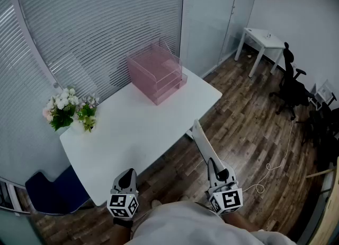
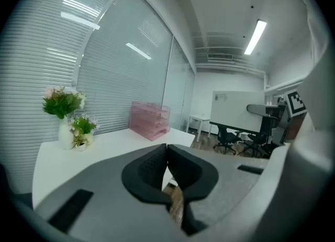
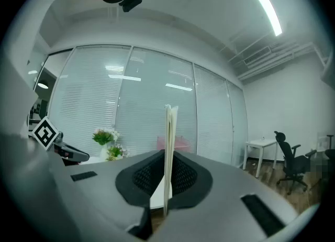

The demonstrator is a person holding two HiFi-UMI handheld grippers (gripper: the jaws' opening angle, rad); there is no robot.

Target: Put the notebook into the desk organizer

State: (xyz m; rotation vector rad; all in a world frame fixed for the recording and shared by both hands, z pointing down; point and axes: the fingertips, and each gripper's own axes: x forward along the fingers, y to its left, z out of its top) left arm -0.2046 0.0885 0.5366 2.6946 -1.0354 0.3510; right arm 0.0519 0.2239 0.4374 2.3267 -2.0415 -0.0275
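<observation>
A thin white notebook [image 1: 202, 146] is clamped edge-on in my right gripper [image 1: 216, 168], which is shut on it in front of the table's near right edge. In the right gripper view the notebook [image 3: 169, 146] stands upright between the pads. The pink transparent desk organizer [image 1: 157, 72] sits at the far end of the white table [image 1: 137, 132]; it also shows small in the left gripper view [image 2: 150, 120]. My left gripper [image 1: 125, 181] hovers at the table's near edge, shut with nothing in it [image 2: 167, 168].
A vase of white flowers [image 1: 69, 110] stands at the table's left end. A blue chair [image 1: 50, 191] is at the lower left. A small white table [image 1: 263, 45] and black office chairs [image 1: 292, 87] stand at the right on the wood floor. Blinds cover the glass wall behind.
</observation>
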